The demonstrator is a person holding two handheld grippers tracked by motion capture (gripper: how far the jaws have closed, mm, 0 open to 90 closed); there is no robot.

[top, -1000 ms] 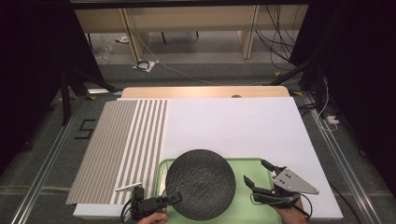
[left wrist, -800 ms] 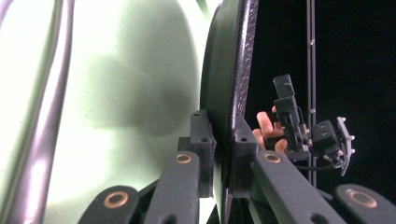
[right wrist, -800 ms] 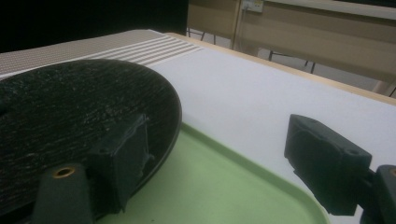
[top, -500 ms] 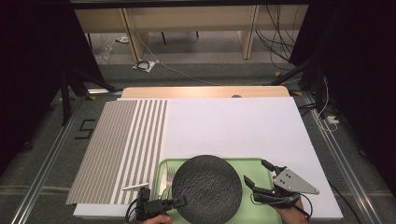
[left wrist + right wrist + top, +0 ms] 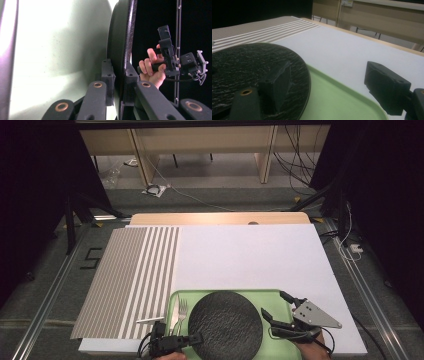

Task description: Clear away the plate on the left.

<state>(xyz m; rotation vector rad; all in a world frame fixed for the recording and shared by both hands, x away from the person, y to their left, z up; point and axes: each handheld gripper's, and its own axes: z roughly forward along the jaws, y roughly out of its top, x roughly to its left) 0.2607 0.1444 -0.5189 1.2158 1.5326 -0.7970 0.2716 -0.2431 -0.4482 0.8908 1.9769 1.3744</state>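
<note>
Black and rough-textured, the round plate (image 5: 226,325) lay over the middle of the green tray (image 5: 270,296) at the table's near edge. The left gripper (image 5: 195,338) pinched the plate's rim at about its eight o'clock, one jaw under the rim and one on top, as the left gripper view showed with the plate (image 5: 122,50) edge-on between the pads. The right gripper (image 5: 276,309) sat at the plate's three o'clock, jaws spread, just off the rim; whether one jaw touched the plate (image 5: 257,72) could not be told. A fork (image 5: 182,311) lay on the tray at the plate's nine o'clock. From twelve o'clock outward stretched bare white tabletop (image 5: 250,255), with a striped mat (image 5: 130,275) at ten o'clock.
</note>
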